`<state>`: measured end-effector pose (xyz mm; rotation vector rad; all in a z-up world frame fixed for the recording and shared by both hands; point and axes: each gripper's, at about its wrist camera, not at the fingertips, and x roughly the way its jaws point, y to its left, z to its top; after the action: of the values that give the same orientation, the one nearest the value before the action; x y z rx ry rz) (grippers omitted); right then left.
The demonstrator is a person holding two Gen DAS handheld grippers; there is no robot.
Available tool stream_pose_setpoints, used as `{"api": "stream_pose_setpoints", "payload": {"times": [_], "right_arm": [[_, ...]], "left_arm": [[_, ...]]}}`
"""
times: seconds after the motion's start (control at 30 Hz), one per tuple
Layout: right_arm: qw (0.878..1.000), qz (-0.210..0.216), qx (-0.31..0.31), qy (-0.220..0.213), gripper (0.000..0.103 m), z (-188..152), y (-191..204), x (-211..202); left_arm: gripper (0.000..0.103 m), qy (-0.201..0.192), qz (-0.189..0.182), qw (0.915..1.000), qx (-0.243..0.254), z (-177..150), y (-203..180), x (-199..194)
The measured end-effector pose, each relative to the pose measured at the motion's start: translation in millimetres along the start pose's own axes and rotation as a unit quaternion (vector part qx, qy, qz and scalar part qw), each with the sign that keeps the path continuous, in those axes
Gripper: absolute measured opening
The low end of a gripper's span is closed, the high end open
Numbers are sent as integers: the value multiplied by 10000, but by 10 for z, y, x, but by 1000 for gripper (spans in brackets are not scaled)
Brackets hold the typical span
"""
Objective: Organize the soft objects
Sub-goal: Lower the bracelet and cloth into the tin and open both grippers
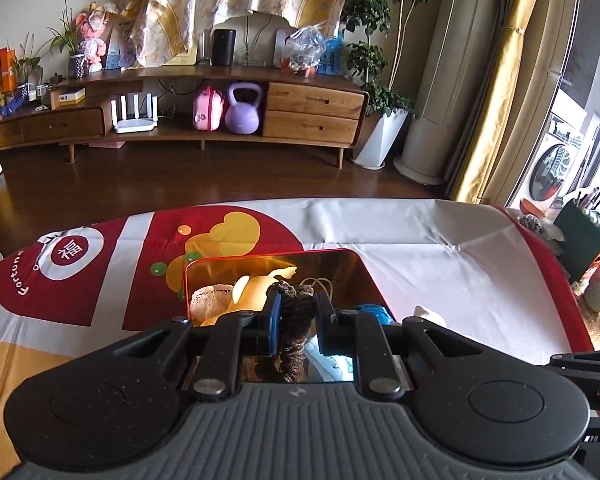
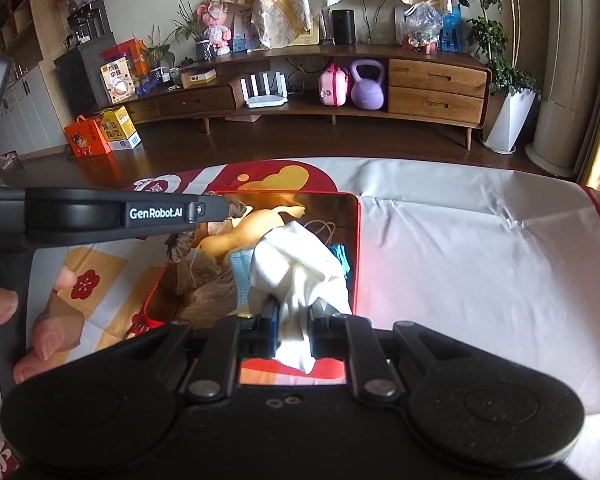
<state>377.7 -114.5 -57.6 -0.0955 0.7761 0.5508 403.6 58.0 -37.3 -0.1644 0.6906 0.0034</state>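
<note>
A red tin box with a shiny gold inside stands on the table, holding a lace cloth, a pale yellow soft item and a blue item. My left gripper hangs over the box, shut on a dark brown fuzzy scrunchie. In the right wrist view, my right gripper is shut on a white cloth above the near right part of the box. The left gripper reaches in from the left there, with the scrunchie at its tip.
A red and white printed tablecloth covers the table. A person's fingers show at the left. Mugs and a dark container crowd the table's right end. Beyond lie a dark wood floor and a low wooden TV cabinet.
</note>
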Motion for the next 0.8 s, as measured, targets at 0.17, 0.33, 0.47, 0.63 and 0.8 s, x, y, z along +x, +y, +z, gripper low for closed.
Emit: {"api": "stream_pose_setpoints", "payload": {"times": [0.17,0.33,0.47,0.63,0.8], "right_arm": [[10000,44,-22,37,13,8,-3,181],[9999,50,-12,161,13,-16,-27,319],[9998,59,35,181,13,-29,-58,383],[9997,13,31,237,13,-19,-60,466],[9996,-39,-54,267,13,-31,-32,523]], "left_arm": [[17,67,35,10000,8,-34,29,228],[17,186,114,9998,-5,-96,68,401],[17,305,160,9994,-18,-165,91,509],[17,415,175,9990,-40,-260,109,589],[17,552,187,9983,-62,-319,141,679]]}}
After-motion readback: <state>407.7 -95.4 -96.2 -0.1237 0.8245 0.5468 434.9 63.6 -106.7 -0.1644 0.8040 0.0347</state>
